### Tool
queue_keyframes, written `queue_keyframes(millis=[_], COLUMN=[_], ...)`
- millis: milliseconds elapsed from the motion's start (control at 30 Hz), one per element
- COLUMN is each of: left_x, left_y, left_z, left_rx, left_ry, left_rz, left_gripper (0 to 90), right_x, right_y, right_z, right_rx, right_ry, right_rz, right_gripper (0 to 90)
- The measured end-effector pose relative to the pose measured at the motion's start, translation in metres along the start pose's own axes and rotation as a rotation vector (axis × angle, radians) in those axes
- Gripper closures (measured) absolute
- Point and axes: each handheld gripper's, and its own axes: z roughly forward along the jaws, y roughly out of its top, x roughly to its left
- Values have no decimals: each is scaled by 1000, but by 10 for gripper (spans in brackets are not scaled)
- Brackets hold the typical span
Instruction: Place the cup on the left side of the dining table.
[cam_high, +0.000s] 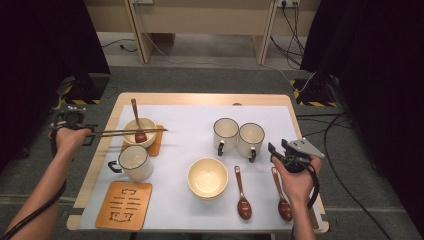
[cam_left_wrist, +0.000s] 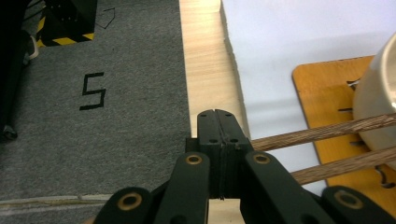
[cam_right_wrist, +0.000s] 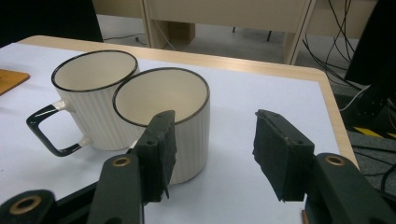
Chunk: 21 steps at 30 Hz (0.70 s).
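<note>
Nearest my left hand, the left tool (cam_left_wrist: 219, 140) is clamped tight on the near ends of a pair of dark wooden chopsticks (cam_high: 127, 132), which run level from it across the rim of the cream ceramic bowl (cam_high: 146, 126). That bowl sits on an orange wooden coaster (cam_high: 158, 141) and holds a reddish-brown wooden spoon (cam_high: 137, 122) leaning upright in it. I judge the setting at the bowl nearly finished: coaster, bowl and spoon are in place, and the chopsticks have yet to be laid down and let go. Just nearer me than the bowl, a cream ribbed mug with a black rim (cam_high: 134, 162) stands on the white sheet, and nearer again an empty carved coaster (cam_high: 124, 205) waits. To the right of the bowl, a second cream bowl (cam_high: 207, 177), two loose spoons (cam_high: 243, 196) and two more mugs (cam_right_wrist: 168, 116) are not yet arranged, so much remains. My right tool (cam_right_wrist: 215, 156) hangs with jaws apart and empty, just beside the nearer of those mugs, above the desk (cam_high: 200, 98).
</note>
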Motion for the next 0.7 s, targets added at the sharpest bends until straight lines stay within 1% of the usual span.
queue_keyframes(millis=[233,467,600,700], left_x=[-7,-8,-10,-18], left_y=[2,4,8,13], left_z=[0,-2,-8,-11], left_rx=[8,6,-31,-49], left_ry=[-16,-16,-5,-22], left_rz=[20,25,27,47], left_gripper=[889,889,889,889], right_x=[-1,-1,0,0], right_y=[0,0,0,0], right_z=[0,0,0,0], right_rx=[-5,-7,-8,-3], right_ry=[0,-1,-3,-3], right_rz=[2,3,5,-2], right_gripper=[489,489,488,489])
